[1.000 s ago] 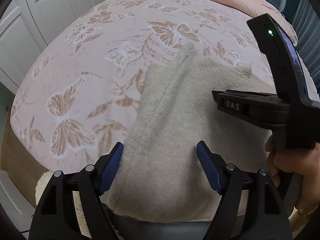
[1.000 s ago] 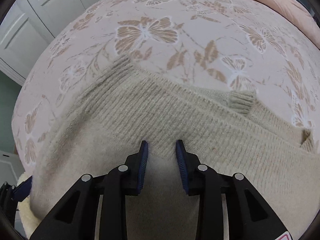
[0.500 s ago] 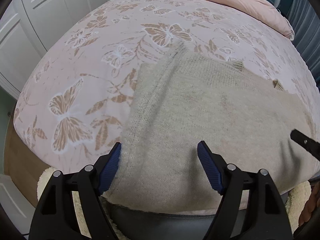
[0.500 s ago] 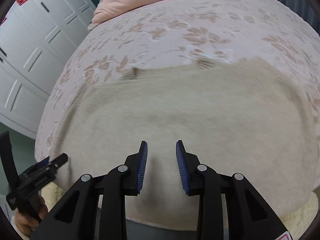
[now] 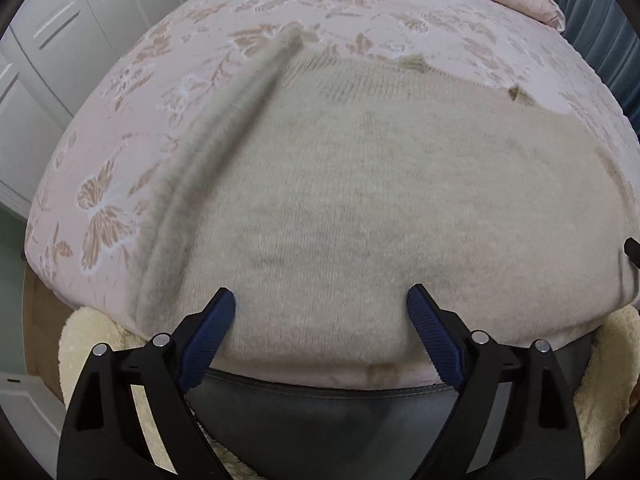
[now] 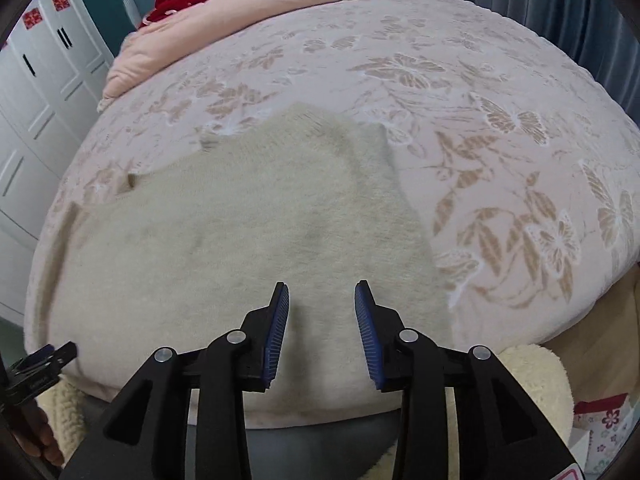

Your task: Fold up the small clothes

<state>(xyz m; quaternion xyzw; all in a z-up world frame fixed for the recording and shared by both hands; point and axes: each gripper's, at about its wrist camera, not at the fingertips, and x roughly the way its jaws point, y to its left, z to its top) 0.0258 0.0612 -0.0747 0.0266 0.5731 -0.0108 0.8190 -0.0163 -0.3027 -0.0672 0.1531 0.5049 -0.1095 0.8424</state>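
Observation:
A beige knit sweater (image 5: 360,200) lies flat on the bed near its front edge, with a folded ridge (image 5: 224,136) along its left side. It also shows in the right wrist view (image 6: 224,232). My left gripper (image 5: 320,320) is wide open and empty above the sweater's near hem. My right gripper (image 6: 322,320) is partly open and empty above the sweater's right part. The left gripper's tip shows at the lower left of the right wrist view (image 6: 44,360).
The bed has a pink butterfly-print cover (image 6: 500,140) and a pink duvet (image 6: 260,8) at its far end. White wardrobe doors (image 5: 52,40) stand to the left. A cream fleece rug (image 5: 88,344) lies by the bed's front edge. Blue curtains (image 6: 560,8) hang at the right.
Both grippers have pulled back toward the bed's front edge. The right gripper has swung right, away from the left view, and its jaws have opened a little wider.

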